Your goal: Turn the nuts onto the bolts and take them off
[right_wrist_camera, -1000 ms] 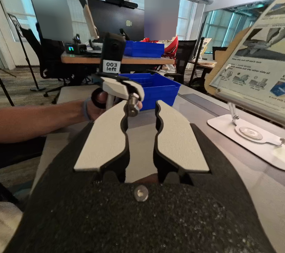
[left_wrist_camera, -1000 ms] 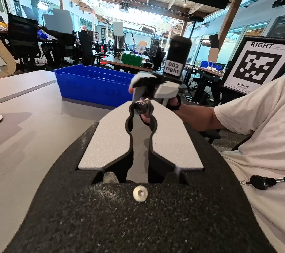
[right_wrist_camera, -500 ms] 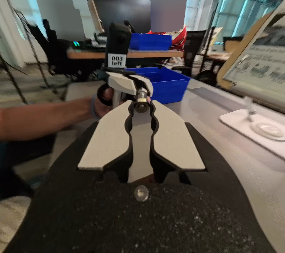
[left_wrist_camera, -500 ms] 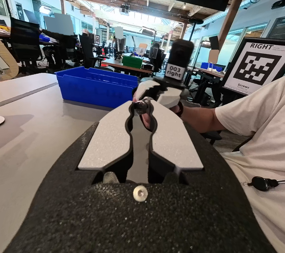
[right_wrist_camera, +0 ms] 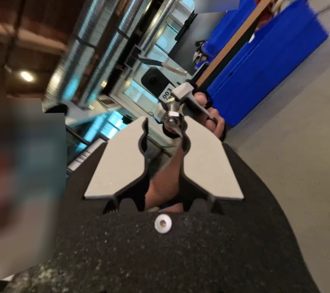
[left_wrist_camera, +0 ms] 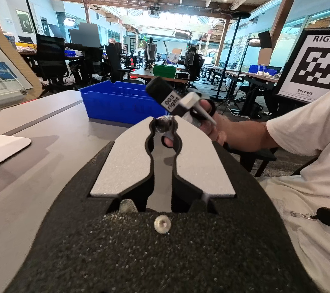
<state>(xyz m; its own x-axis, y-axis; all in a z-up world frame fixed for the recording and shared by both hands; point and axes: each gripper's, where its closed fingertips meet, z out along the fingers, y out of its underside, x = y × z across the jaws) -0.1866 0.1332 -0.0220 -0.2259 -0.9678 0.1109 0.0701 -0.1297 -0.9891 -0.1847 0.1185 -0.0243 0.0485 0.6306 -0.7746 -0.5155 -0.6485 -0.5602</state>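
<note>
One shiny steel bolt (left_wrist_camera: 161,123), pinched at the left gripper's (left_wrist_camera: 163,124) tips, carries one hex nut (right_wrist_camera: 172,118); the right gripper (right_wrist_camera: 165,126) gapes wide beside it.

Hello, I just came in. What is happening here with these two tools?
A person holds a gripper in each hand above a grey table. The left gripper is shut on a bolt; a nut sits on the bolt's other end. The right gripper is open, rolled to one side, with the nut close to one of its fingers; whether they touch is unclear. A blue bin stands behind.
</note>
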